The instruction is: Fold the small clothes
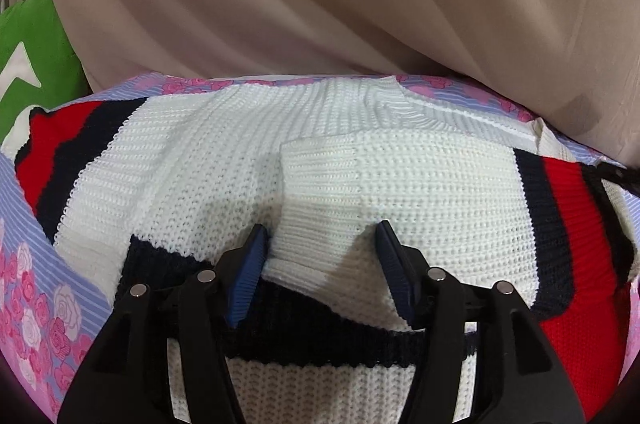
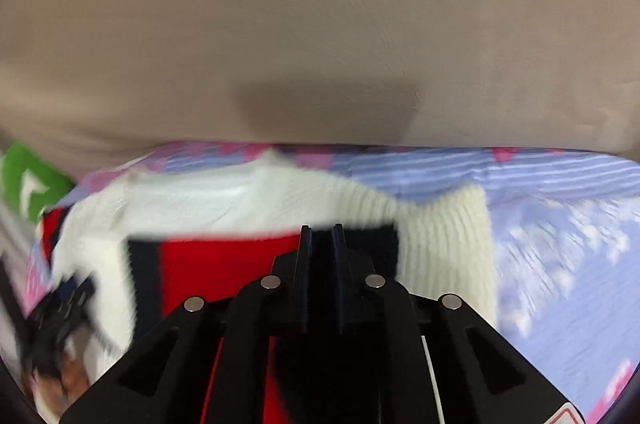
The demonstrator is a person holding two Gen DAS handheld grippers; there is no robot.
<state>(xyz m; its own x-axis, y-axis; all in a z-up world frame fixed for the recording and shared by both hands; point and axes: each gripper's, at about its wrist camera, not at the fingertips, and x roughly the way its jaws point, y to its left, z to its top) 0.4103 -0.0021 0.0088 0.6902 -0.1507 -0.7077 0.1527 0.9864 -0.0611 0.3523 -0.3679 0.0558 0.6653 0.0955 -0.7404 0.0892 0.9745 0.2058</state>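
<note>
Left tool [image 1: 322, 236] stood open over the knitted sweater [image 1: 420, 176]; right tool [image 2: 321, 230] pinched shut on its striped sleeve [image 2: 224, 264].

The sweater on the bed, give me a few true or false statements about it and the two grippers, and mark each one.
1. The sweater is white knit with red and navy stripes. True.
2. It lies on a plain grey sheet. False: the floral bedsheet is lilac with pink roses.
3. The left gripper has its jaws apart. True.
4. The right gripper is wide open. False: its jaws are nearly together, on the sweater's striped part.
5. A green cushion lies at the left. True.
</note>
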